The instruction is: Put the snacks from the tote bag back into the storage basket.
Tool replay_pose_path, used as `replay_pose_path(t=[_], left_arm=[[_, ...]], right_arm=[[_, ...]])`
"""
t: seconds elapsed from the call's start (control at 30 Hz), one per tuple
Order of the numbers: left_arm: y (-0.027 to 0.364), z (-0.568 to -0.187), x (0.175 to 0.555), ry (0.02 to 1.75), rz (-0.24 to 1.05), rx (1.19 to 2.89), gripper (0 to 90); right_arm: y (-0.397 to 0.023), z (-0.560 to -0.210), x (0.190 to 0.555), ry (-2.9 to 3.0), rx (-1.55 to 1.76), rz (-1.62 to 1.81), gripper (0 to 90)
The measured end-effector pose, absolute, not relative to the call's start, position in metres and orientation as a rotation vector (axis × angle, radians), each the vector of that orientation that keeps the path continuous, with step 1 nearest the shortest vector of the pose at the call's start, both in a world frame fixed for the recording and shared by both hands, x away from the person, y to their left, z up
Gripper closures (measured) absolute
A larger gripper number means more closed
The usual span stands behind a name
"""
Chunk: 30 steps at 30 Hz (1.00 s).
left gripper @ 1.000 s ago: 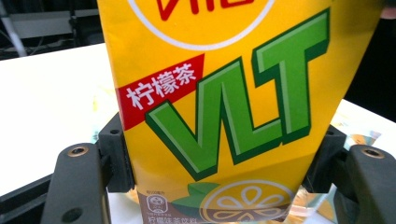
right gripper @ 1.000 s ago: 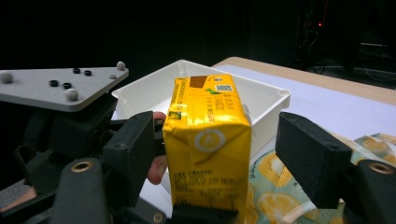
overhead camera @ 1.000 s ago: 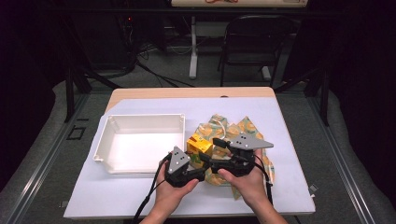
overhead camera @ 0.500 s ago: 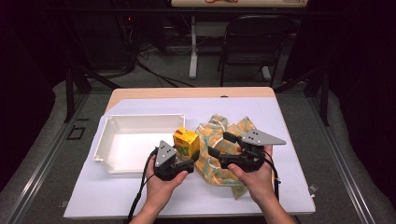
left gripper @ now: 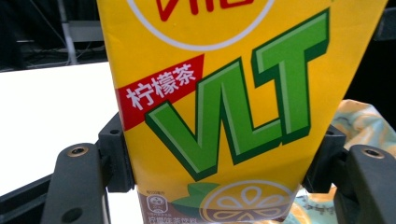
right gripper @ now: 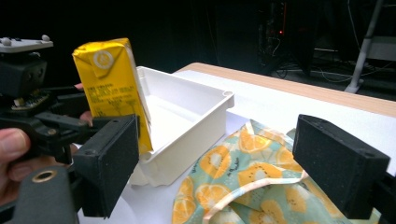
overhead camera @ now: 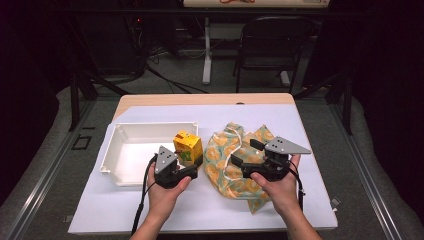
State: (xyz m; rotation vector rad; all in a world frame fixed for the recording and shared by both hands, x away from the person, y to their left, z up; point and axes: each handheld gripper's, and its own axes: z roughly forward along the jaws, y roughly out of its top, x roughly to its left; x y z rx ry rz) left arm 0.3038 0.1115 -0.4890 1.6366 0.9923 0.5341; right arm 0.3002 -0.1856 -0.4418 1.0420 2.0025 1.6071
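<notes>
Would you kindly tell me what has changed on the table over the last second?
The left tongs, clamped on the yellow drink carton, carried it leftward off the fruit-print bag to the white tray's right rim. The right tongs have just been opening, nothing gripped between them, and drifted right above the bag. Tray and bag stayed put.

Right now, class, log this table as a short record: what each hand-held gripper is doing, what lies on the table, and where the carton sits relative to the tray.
left hand-held gripper: shut on the carton
carton: yellow lemon tea, upright, lifted by the tray's right edge
right hand-held gripper: open, jaws just widened, nothing pressed between them, over the bag
bag: fruit-print cloth with drawstring, lying crumpled right of the tray
tray: white, nothing in it
table: white top
</notes>
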Motion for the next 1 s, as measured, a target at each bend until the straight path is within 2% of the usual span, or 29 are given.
replay_pose_path(t=[1.0], left_arm=[[0.152, -0.502, 0.333, 1.138, 0.618, 1.575, 30.6]], right_arm=[[-0.207, -0.473, 0.305, 1.976, 1.168, 1.49, 14.1]])
